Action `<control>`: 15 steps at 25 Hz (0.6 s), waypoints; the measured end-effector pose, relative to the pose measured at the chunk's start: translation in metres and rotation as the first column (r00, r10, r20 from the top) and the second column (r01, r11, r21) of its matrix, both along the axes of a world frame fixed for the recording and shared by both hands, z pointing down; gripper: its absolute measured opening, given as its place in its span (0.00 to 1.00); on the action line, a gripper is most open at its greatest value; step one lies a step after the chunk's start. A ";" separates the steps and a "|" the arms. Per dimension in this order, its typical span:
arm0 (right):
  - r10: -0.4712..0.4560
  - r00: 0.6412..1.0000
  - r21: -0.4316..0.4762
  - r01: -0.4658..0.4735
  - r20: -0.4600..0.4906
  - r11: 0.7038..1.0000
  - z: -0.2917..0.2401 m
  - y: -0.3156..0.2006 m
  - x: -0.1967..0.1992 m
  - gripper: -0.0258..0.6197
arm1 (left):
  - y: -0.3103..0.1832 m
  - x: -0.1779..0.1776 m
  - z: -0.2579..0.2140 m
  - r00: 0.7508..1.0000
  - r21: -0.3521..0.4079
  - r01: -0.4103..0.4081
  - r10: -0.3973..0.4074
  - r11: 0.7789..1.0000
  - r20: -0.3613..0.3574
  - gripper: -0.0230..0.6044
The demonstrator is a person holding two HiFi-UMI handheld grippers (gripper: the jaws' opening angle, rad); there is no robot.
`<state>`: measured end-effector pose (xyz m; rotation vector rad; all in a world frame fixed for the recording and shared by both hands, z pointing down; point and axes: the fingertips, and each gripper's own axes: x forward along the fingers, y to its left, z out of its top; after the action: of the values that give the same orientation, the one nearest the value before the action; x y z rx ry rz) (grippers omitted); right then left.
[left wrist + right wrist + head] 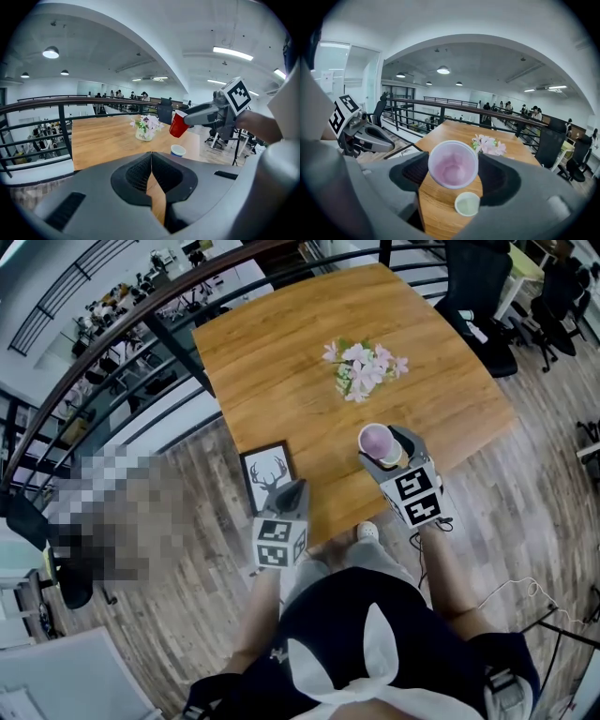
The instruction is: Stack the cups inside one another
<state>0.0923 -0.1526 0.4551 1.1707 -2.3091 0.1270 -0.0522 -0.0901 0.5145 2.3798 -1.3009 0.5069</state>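
R gripper (186, 120) clamped on red cup (453, 164), held tilted above small blue cup (178, 150), not touching it; blue cup stands by table's (281, 362) near edge. L gripper (151, 159) jaws together, empty, at near edge.

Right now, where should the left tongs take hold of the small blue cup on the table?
Probably across its wall, below the rim, coming level from the left: the blue cup stands upright and the red cup in the right tongs hangs above it.
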 end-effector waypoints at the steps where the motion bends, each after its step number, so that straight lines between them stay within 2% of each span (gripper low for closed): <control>1: 0.013 1.000 -0.001 -0.013 -0.001 1.000 0.000 0.000 0.006 0.55 | 0.000 0.003 0.000 1.000 -0.002 -0.007 0.007 1.000 0.000 0.07; 10: 0.114 0.993 -0.007 -0.114 -0.009 0.993 0.003 -0.002 0.055 0.54 | -0.002 0.024 0.003 0.998 -0.015 -0.055 0.055 0.998 0.005 0.07; 15: 0.139 0.990 -0.014 -0.139 -0.009 0.990 0.005 -0.003 0.069 0.54 | -0.002 0.031 0.004 0.998 -0.026 -0.069 0.069 0.997 0.008 0.07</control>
<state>0.1614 -0.1557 0.4606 1.3219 -2.2150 0.1895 -0.0216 -0.0925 0.5188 2.4108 -1.2124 0.5507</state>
